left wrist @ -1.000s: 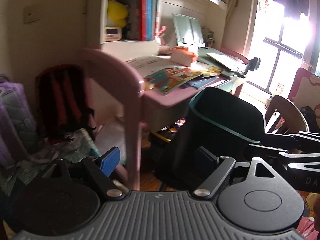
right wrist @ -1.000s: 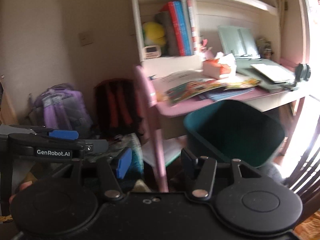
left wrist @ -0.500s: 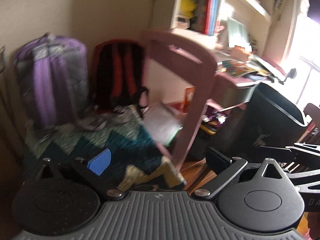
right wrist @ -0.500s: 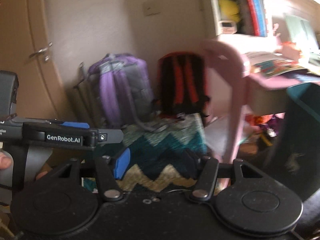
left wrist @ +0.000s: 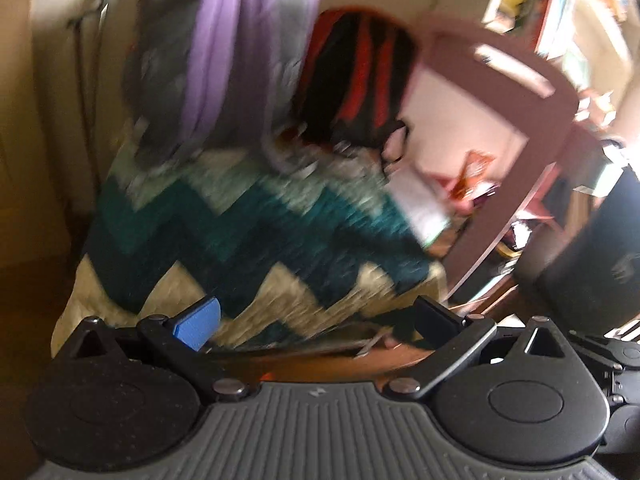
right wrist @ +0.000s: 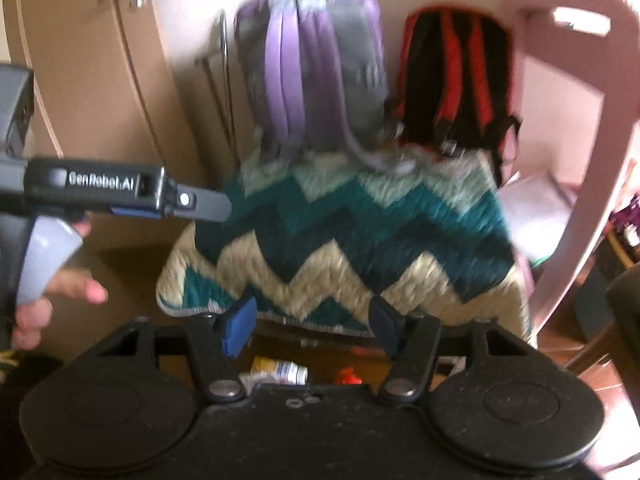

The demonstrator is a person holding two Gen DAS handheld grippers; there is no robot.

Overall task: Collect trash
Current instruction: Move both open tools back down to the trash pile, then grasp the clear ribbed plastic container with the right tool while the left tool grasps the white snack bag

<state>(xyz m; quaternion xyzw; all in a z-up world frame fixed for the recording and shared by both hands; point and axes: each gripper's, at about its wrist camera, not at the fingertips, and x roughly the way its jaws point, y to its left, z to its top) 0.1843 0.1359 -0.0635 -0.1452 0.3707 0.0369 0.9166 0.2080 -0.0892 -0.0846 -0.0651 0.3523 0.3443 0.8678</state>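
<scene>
A small yellow, white and blue wrapper and a red scrap lie on the wooden floor, just below my right gripper. Its jaws are opening and nothing is between them. In the blurred left wrist view my left gripper stands wide open and empty over the floor, in front of the blanket. The right wrist view also shows the left gripper side-on at the left, held by a hand. A dark trash bin stands at the right.
A teal and cream zigzag blanket drapes over something low straight ahead. Behind it a purple backpack and a red and black backpack lean on the wall. A pink chair is at the right, a cupboard door at the left.
Both views have swung down and left, from the desk and shelves to the backpacks, the blanket and the floor. Both grippers' jaws stand wider. The floor trash has come into the right wrist view.
</scene>
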